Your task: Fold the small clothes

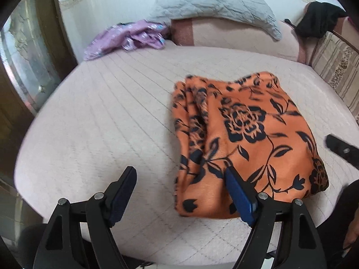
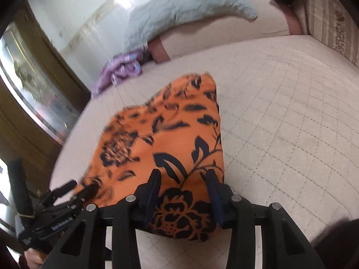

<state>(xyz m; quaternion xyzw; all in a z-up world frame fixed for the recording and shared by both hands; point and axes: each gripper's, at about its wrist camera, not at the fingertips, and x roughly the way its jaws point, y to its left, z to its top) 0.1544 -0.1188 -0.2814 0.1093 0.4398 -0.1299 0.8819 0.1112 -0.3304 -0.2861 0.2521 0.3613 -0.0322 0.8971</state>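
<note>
An orange garment with a black flower print (image 1: 246, 134) lies folded on the pale quilted bed cover (image 1: 101, 123). My left gripper (image 1: 180, 170) is open and empty at the garment's near left edge; its right finger (image 1: 237, 192) lies over the cloth. In the right wrist view the same garment (image 2: 161, 139) fills the middle. My right gripper (image 2: 182, 173) is open above the garment's near end, with cloth showing between the jaws. The left gripper (image 2: 78, 186) shows at the lower left, the right gripper (image 1: 341, 148) at the right edge of the left wrist view.
A crumpled purple garment (image 1: 130, 38) lies at the far left of the bed. A grey quilted pillow (image 1: 213, 4) rests on a pink bolster (image 1: 235, 35). A black cloth (image 1: 318, 18) hangs on the striped sofa back (image 1: 336, 67). A wooden door frame (image 1: 13, 89) stands left.
</note>
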